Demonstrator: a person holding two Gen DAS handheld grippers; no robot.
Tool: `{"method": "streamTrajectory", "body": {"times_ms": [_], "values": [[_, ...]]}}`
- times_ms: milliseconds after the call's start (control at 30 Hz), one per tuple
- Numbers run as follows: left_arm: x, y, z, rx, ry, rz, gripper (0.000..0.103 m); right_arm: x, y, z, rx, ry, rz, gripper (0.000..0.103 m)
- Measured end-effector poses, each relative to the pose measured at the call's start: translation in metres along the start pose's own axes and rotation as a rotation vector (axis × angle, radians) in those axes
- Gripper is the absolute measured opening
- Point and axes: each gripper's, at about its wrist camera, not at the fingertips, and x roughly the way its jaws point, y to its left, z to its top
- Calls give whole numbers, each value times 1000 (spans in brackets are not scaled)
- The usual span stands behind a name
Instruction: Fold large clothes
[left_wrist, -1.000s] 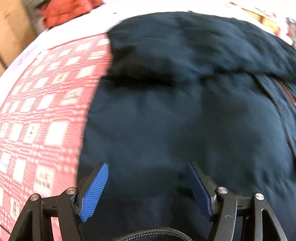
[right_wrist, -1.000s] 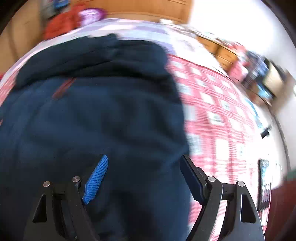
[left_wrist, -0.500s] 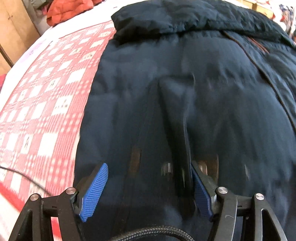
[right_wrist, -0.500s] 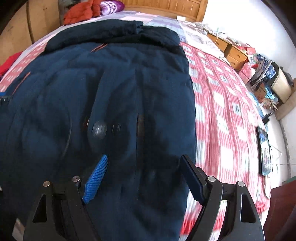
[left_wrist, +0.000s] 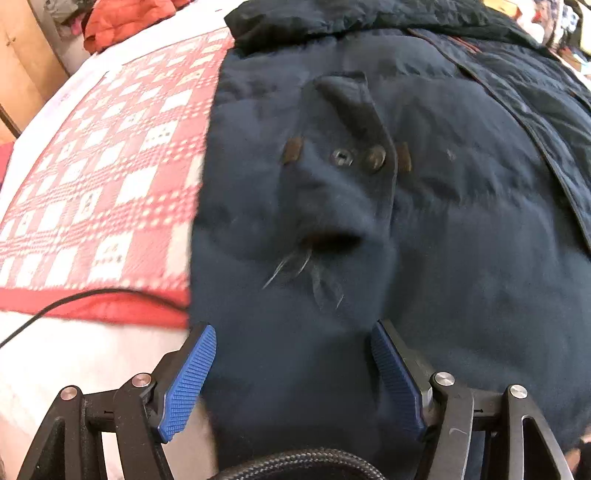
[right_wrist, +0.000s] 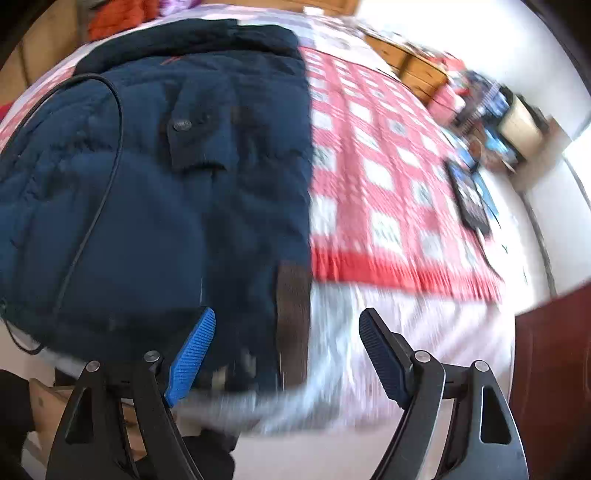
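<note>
A large dark navy padded coat (left_wrist: 424, 229) lies spread on a bed; it also shows in the right wrist view (right_wrist: 155, 192). Its hood lies at the far end. A pocket flap with snap buttons (left_wrist: 354, 158) sits mid-coat. My left gripper (left_wrist: 291, 373) is open and empty, just above the coat near its bottom left hem. My right gripper (right_wrist: 284, 350) is open and empty over the coat's bottom right corner, where a brown hem band (right_wrist: 291, 314) shows.
A red and white checked bedspread (left_wrist: 103, 192) covers the bed (right_wrist: 388, 177). A black cable (right_wrist: 107, 173) lies across the coat. A dark tablet (right_wrist: 469, 195) lies on the bed's right side. Red clothes (left_wrist: 125, 18) are piled at the far end. Wooden drawers (right_wrist: 417, 70) stand beyond the bed.
Both grippers have drawn back toward the coat's bottom hem, from over the chest to the lower edge. The bed's near end has come into view. Both stayed open.
</note>
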Motion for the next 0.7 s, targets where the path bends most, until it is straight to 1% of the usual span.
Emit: {"method": "streamTrajectory", "body": {"times_ms": [100,200,267,333,433,533,600,667,700], "values": [[-13,18,-17,10,17,16,73,-15,4,-22,27,28,-31,83],[-24,39,-35,-10,44,50,73,-26,8,-40,20,58,-61,83],[-33,53,-53,-37,67,53,73,-36,7,-56,24,87,-78,83],[-42,56,-67,-26,81,91,73,-45,7,-68,18,108,-102,83],[-45,55,-84,-20,106,99,73,-53,2,-83,28,142,-123,83],[-46,52,-94,-37,116,89,73,-51,4,-83,41,163,-114,83],[-46,49,-98,-47,123,110,73,-52,11,-79,36,164,-107,83],[-55,65,-100,-120,130,140,73,-57,11,-75,31,142,-114,83],[-66,78,-101,-166,125,164,73,-61,8,-72,43,133,-128,83]]}}
